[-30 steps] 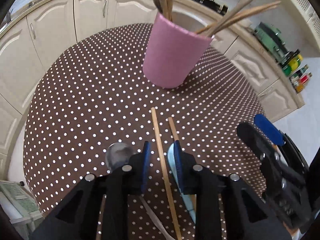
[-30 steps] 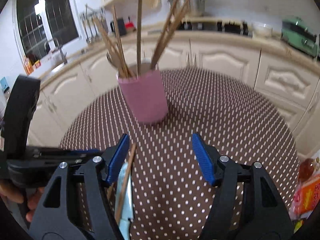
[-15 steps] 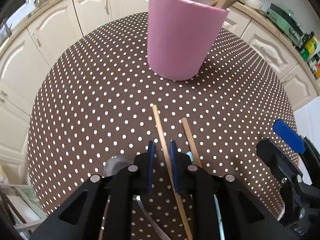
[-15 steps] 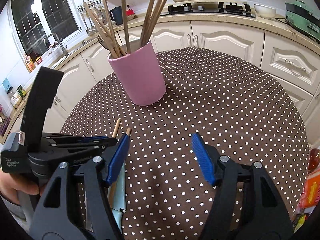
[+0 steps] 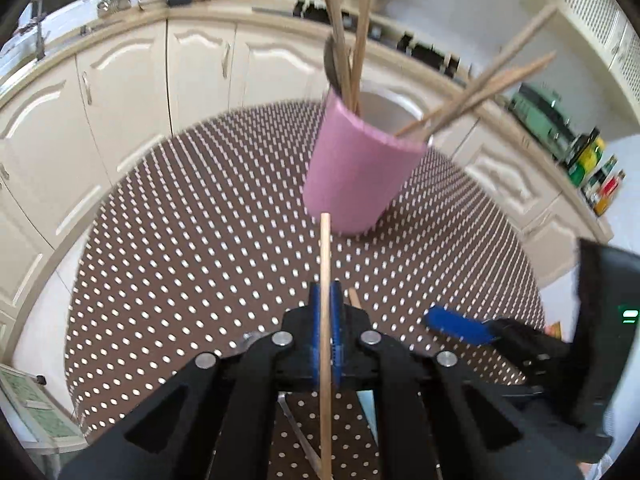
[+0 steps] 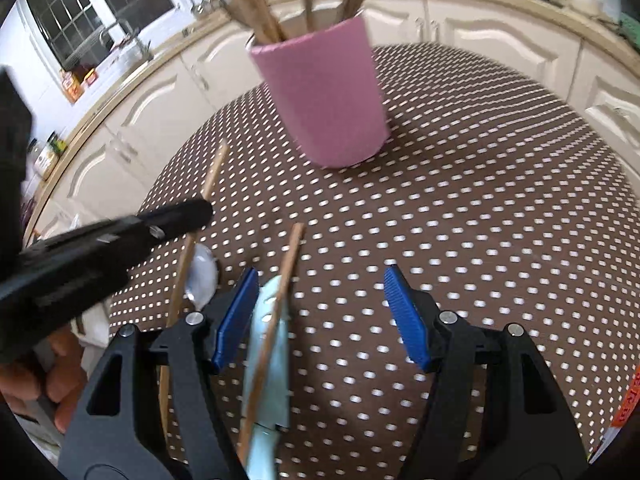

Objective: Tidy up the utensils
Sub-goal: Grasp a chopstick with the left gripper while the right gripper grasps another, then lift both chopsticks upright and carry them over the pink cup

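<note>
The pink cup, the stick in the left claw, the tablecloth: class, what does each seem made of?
Pink cup: matte and opaque, perhaps plastic or ceramic; blur leaves it open.
Stick in the left claw: pale bare wood or bamboo, unvarnished.
Tablecloth: brown with white dots, probably fabric or vinyl.

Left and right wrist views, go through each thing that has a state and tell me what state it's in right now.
Left gripper: shut on a wooden chopstick, lifted off the table.
Right gripper: open, holding nothing.
Pink cup: upright on the dotted tablecloth, several sticks standing in it.
Second chopstick: lying flat across a light blue utensil.
Metal spoon: lying on the table.
</note>
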`<state>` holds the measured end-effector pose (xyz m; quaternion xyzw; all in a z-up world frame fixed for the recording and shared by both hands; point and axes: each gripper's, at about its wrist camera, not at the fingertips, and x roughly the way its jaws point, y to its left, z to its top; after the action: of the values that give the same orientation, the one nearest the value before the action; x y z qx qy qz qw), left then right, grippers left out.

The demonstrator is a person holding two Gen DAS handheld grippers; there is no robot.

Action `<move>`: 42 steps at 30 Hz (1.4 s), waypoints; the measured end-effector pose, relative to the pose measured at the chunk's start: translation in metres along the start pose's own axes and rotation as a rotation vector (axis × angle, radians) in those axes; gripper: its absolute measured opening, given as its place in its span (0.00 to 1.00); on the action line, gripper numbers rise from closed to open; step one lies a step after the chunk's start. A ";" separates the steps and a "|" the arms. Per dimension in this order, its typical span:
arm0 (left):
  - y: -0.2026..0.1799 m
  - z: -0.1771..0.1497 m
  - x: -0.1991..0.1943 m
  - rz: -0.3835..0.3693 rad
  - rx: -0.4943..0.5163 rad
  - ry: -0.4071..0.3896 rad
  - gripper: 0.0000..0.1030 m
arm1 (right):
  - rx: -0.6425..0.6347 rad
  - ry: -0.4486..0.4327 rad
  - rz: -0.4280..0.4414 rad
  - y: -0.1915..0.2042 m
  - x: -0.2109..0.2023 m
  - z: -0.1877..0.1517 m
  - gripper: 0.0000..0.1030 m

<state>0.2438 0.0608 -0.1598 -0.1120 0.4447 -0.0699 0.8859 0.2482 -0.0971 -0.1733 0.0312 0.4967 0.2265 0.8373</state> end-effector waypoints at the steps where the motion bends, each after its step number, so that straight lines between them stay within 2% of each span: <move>1: 0.000 0.002 -0.006 0.001 0.003 -0.019 0.05 | -0.008 0.009 0.001 0.004 0.003 0.002 0.58; 3: 0.003 0.004 -0.011 0.003 0.004 -0.042 0.05 | -0.025 0.045 -0.007 0.011 0.011 0.007 0.46; 6: 0.001 0.006 -0.021 0.013 0.005 -0.066 0.05 | -0.034 0.093 -0.023 0.019 0.023 0.013 0.34; 8: -0.001 0.005 -0.029 0.008 0.003 -0.071 0.05 | -0.051 0.099 -0.053 0.024 0.028 0.015 0.33; 10: 0.000 0.004 -0.032 0.007 0.006 -0.075 0.05 | -0.058 0.105 -0.068 0.028 0.032 0.020 0.28; 11: -0.001 0.004 -0.032 0.008 0.007 -0.076 0.05 | -0.060 0.108 -0.070 0.031 0.034 0.022 0.17; 12: 0.002 0.004 -0.035 0.007 0.007 -0.076 0.05 | -0.058 0.114 -0.066 0.033 0.037 0.024 0.11; 16: 0.007 0.004 -0.035 0.003 0.001 -0.077 0.05 | -0.051 0.102 -0.045 0.035 0.042 0.027 0.07; 22: 0.007 0.005 -0.045 -0.010 0.005 -0.106 0.05 | -0.009 0.014 0.017 0.022 0.023 0.028 0.06; 29: -0.009 0.008 -0.065 -0.048 0.034 -0.162 0.05 | -0.009 -0.168 0.103 0.023 -0.037 0.025 0.06; 34: -0.029 0.010 -0.088 -0.053 0.089 -0.243 0.05 | -0.034 -0.278 0.132 0.030 -0.077 0.026 0.06; 42: -0.052 0.015 -0.107 -0.088 0.141 -0.293 0.05 | -0.080 -0.406 0.158 0.039 -0.122 0.034 0.06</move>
<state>0.1908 0.0366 -0.0548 -0.0780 0.2995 -0.1223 0.9430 0.2142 -0.1068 -0.0455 0.0815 0.3045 0.2999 0.9004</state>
